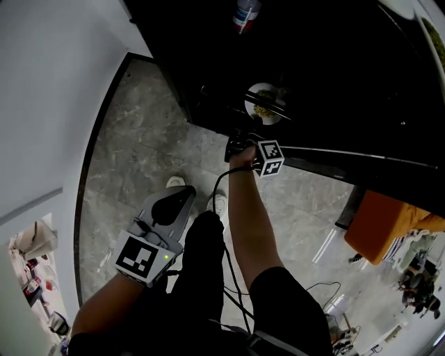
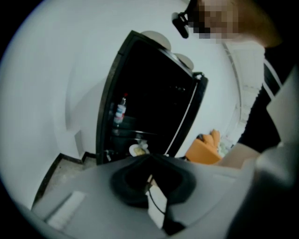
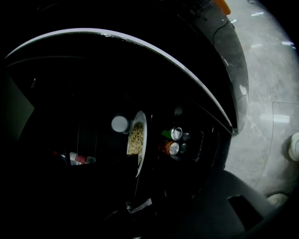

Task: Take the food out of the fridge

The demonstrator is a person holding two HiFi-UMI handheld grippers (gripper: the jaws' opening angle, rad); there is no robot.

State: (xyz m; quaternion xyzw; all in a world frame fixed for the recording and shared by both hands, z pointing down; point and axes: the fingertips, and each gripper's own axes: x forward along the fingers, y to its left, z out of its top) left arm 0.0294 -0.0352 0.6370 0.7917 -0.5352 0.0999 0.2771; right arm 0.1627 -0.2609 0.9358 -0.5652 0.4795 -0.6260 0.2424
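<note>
The black fridge [image 1: 208,62] stands open, dark inside. A white plate of food [image 1: 264,104] sits on a shelf in it, seen too as the plate [image 3: 137,140] and the plate [image 2: 138,149]. My right gripper [image 1: 240,147] is at the fridge's opening, just short of the plate. In its own view my right gripper [image 3: 140,196] is open with nothing between the jaws. My left gripper [image 1: 169,208] hangs low over the floor, away from the fridge. It is shut and empty, as my left gripper [image 2: 149,179] shows in its own view.
A bottle [image 1: 245,14] stands on a higher shelf, and cans [image 3: 175,134] lie beside the plate. The open fridge door [image 1: 348,156] reaches out to the right. An orange seat [image 1: 382,222] stands beyond it. White walls flank the grey stone floor [image 1: 139,153].
</note>
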